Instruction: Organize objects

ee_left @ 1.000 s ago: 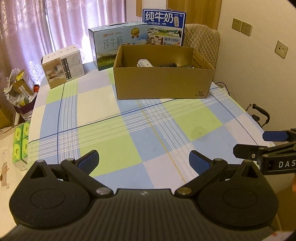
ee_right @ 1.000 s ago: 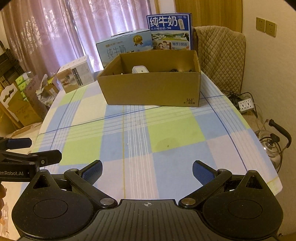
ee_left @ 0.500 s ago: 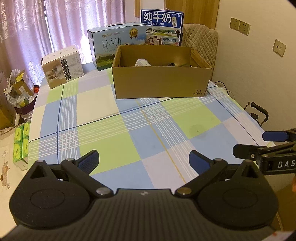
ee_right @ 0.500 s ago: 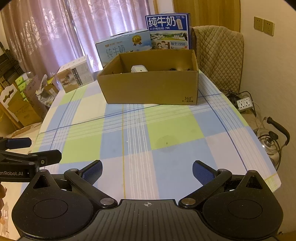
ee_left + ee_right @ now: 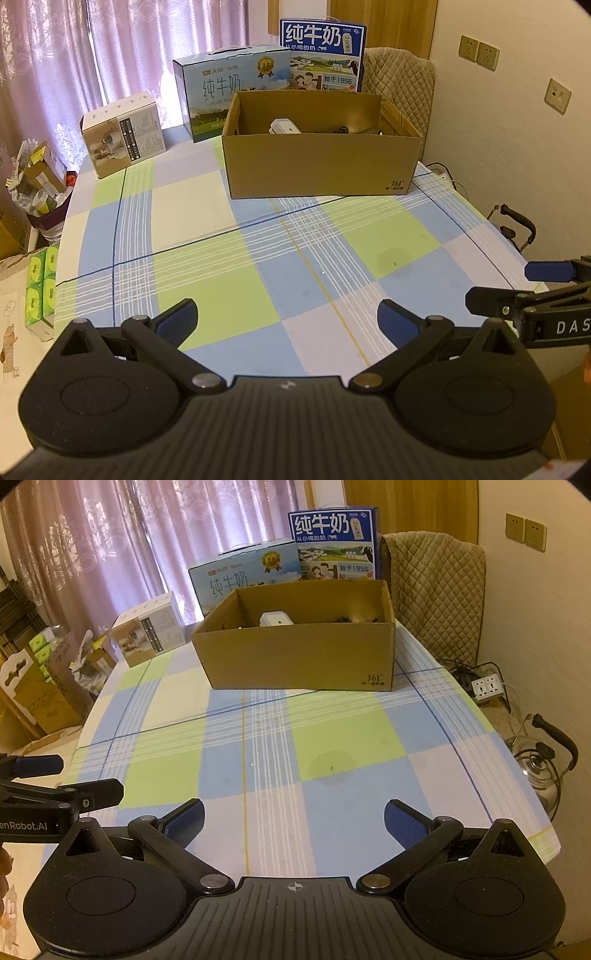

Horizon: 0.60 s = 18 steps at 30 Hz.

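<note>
An open brown cardboard box [image 5: 319, 166] stands at the far side of the checked tablecloth [image 5: 236, 266]; it also shows in the right wrist view [image 5: 299, 657]. Inside it lie a white device [image 5: 284, 126] and some dark cables [image 5: 340, 130]; the white device also shows in the right wrist view [image 5: 276, 619]. My left gripper [image 5: 286, 321] is open and empty above the table's near edge. My right gripper [image 5: 293, 821] is open and empty, beside the left one. Each gripper's side shows in the other's view.
Two blue milk cartons [image 5: 236, 92] [image 5: 323, 55] stand behind the box. A small white product box [image 5: 123, 134] sits at the far left. A quilted chair [image 5: 436, 590] stands at the far right. A kettle [image 5: 543, 764] and power strip [image 5: 489, 686] lie on the floor at right.
Both grippers have drawn back and dipped slightly, so the box sits a little lower in view. Both stay open and empty.
</note>
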{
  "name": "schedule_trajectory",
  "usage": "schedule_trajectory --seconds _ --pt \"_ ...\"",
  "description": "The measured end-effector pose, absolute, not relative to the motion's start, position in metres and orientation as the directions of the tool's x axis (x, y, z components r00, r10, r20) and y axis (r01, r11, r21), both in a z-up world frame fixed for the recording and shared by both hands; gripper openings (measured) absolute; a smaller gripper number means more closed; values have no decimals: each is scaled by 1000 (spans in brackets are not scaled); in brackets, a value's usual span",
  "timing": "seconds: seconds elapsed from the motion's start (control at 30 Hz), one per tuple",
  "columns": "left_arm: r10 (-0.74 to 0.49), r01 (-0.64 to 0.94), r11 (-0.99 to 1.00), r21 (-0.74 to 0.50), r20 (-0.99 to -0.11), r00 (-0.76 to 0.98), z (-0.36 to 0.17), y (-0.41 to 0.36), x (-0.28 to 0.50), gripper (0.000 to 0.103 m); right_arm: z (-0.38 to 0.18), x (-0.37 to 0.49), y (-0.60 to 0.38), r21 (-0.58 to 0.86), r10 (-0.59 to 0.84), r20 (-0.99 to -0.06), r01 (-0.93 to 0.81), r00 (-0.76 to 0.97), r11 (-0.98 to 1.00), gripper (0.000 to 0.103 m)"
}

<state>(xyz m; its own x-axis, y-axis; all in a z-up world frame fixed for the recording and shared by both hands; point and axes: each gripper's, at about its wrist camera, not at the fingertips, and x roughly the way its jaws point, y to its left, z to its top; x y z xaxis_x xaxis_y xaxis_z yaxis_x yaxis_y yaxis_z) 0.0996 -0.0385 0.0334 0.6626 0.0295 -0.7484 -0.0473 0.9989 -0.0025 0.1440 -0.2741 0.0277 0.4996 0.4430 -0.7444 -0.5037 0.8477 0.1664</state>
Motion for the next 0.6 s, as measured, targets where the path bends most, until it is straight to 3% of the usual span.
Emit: schedule_trajectory --seconds 0.6 --pt "33 -59 998 -8 -751 660 29 -36 106 102 24 151 -268 167 440 -752 -503 491 848 101"
